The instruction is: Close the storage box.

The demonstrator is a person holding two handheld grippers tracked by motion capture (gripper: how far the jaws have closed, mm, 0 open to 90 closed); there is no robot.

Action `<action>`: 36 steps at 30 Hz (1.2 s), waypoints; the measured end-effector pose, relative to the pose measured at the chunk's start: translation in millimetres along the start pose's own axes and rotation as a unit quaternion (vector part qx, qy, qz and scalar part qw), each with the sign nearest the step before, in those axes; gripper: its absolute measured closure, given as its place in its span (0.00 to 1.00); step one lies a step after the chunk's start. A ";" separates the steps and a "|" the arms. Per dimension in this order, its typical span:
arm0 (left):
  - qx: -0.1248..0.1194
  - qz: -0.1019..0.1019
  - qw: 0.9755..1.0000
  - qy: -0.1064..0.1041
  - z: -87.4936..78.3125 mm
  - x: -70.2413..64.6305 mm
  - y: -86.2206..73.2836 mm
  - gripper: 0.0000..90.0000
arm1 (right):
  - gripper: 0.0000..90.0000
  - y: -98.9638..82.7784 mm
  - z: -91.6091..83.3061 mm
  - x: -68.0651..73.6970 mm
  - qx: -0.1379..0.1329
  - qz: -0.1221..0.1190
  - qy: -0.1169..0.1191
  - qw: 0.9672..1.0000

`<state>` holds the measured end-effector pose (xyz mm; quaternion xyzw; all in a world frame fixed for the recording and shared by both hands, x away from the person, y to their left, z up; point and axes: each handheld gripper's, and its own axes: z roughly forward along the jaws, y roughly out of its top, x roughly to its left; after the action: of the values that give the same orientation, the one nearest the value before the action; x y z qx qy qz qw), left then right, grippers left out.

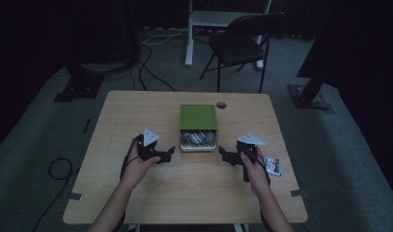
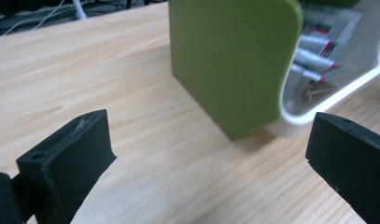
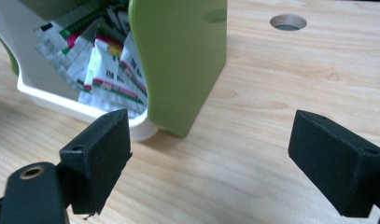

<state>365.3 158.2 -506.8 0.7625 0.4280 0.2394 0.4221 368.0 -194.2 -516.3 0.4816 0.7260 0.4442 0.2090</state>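
No word, number or brand can be read. The sachets [image 3: 110,60] in the green box [image 3: 183,56] carry red and green stripes and small dark print, too blurred to make out. The small packet [image 1: 273,166] lying on the bench [image 1: 194,193] shows coloured printing, too small to read.

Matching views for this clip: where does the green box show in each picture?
High view: green box at table centre, between the two grippers.
Left gripper view: upper middle to right, beyond the open jaws.
Right gripper view: upper left to centre, beyond the open jaws.
Shared landmark: the white drawer of packets sticking out of the box.
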 end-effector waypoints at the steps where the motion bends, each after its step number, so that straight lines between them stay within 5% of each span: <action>1: 0.002 -0.001 1.000 0.001 -0.8 1.1 -2.3 0.01 | 0.14 -1.9 -0.5 -0.1 0.001 -0.001 0.000 1.000; 36: 0.043 -0.026 0.997 0.060 -32.9 26.8 -55.8 0.01 | 0.14 -55.9 -26.2 -17.7 0.039 -0.013 -0.017 0.999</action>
<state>330.1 211.0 -536.7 0.7531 0.4821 0.2544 0.3684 328.1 -229.4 -552.2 0.4874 0.7452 0.4045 0.2084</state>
